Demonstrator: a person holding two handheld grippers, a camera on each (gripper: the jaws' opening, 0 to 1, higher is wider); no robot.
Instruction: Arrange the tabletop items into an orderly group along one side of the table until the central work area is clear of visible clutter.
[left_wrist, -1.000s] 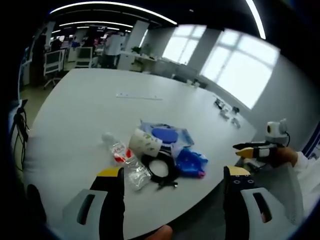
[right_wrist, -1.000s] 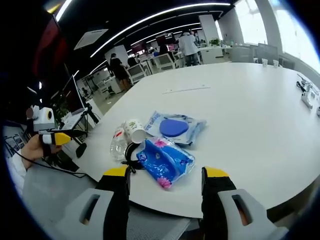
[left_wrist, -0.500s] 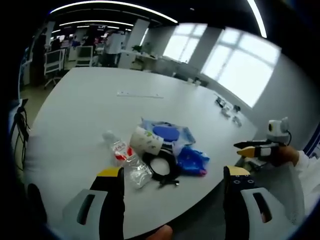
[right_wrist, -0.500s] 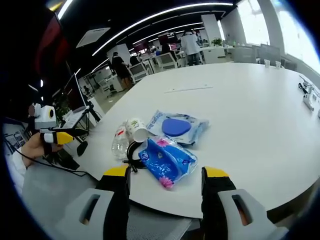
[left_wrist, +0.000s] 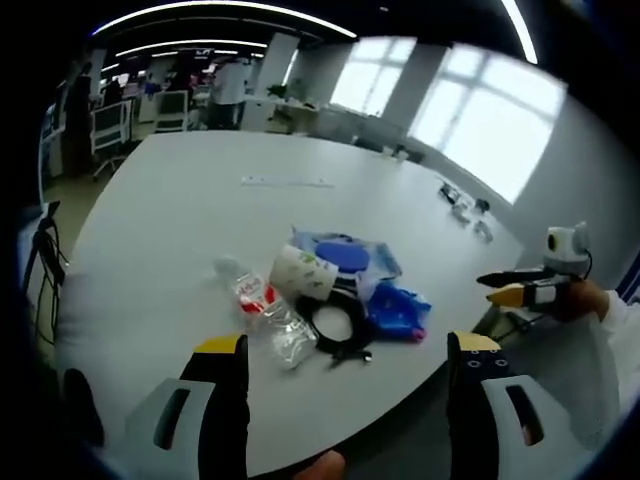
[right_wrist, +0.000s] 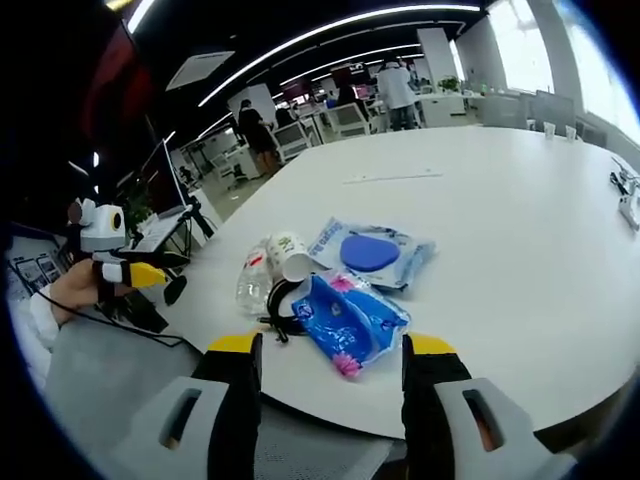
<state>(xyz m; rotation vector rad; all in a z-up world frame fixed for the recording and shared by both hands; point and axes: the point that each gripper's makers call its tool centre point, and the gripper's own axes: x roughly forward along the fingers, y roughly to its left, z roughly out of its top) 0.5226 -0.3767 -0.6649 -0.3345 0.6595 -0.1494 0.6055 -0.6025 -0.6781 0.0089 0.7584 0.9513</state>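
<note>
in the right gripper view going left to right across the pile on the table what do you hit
crushed clear bottle → paper cup → blue patterned bag → clear packet with the blue oval. The black cable loop sits under the cup and bag, so its place is unclear.

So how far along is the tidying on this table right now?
Nothing looks done yet. The bottle, paper cup, black cable and two blue packets lie heaped near the table edge. Both grippers, left and right, are open and empty. All the sorting remains.
</note>
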